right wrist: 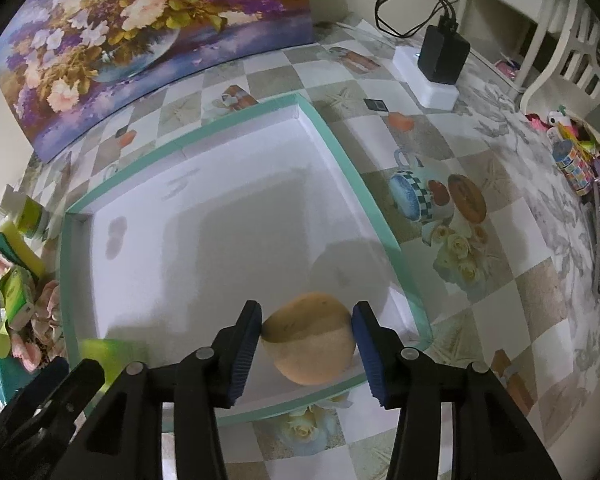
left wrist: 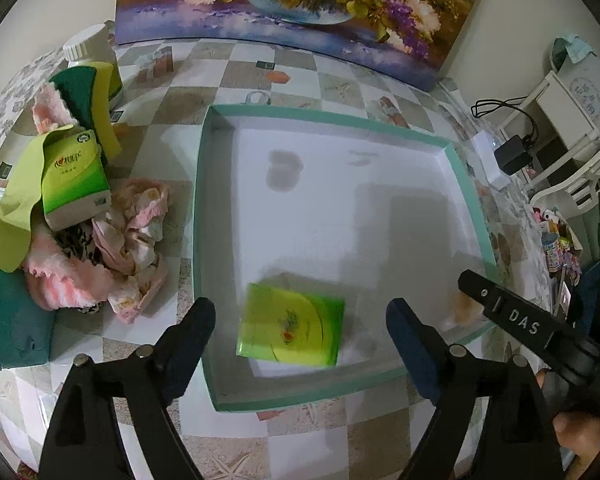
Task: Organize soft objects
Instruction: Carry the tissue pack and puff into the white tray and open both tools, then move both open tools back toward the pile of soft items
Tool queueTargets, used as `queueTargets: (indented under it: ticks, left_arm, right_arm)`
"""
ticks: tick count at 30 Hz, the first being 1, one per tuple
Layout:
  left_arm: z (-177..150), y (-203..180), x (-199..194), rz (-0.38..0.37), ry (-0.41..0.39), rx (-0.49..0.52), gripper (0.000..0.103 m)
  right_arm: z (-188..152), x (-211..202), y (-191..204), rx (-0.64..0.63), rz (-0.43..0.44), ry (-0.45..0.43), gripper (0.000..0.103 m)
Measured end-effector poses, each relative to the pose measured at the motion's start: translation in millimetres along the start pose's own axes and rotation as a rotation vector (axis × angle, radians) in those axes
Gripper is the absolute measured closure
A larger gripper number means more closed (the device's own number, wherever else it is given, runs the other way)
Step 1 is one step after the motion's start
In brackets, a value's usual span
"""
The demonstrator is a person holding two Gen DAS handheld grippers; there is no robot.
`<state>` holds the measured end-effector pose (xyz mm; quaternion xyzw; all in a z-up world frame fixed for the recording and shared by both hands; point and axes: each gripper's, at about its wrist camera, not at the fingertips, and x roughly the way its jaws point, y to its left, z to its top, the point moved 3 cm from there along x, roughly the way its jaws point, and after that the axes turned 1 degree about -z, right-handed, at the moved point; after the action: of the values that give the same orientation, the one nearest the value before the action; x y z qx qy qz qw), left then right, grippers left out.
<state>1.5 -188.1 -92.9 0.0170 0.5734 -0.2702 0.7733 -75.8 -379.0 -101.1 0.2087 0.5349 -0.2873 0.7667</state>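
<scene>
A shallow white tray with a teal rim (left wrist: 332, 117) (right wrist: 342, 152) lies on the table. A green tissue pack (left wrist: 291, 330), blurred, sits at the tray's near edge between the wide-apart fingers of my left gripper (left wrist: 300, 316), which is open and above it. My right gripper (right wrist: 307, 330) is shut on a tan rounded sponge (right wrist: 310, 338) over the tray's near right corner. Left of the tray is a pile of soft things: another green tissue pack (left wrist: 74, 178), pink cloths (left wrist: 136, 220), a yellow-green sponge (left wrist: 96, 104) and a teal cloth (left wrist: 12, 316).
A flower painting (left wrist: 300, 4) leans against the wall behind the tray. A white bottle (left wrist: 92, 56) stands behind the pile. A white power strip with a black adapter (right wrist: 440, 64) lies at the back right. A white chair (right wrist: 568, 52) stands off the table's right side.
</scene>
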Motion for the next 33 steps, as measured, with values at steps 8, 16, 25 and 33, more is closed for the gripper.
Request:
queueTargets:
  ticks: [8,16,25,33]
  left_arm:
    - [5,6,-8,0.010,-0.021,-0.021,0.008]
    - [13,15,-22,0.010,-0.055,-0.067,0.000]
    - [29,41,-52,-0.007,-0.119,-0.146,0.000]
    - [49,89,-91,-0.055,-0.229,-0.257,0.000]
  right_arm:
    - [0,1,1,-0.005,-0.010,0.004,0.036]
    - [1,-2,8,-0.068,-0.050,-0.030,0.018]
    - [5,-23,23,-0.082,-0.011,-0.114,0.010]
    - [10,-43,38,-0.074,0.033,-0.156,0.010]
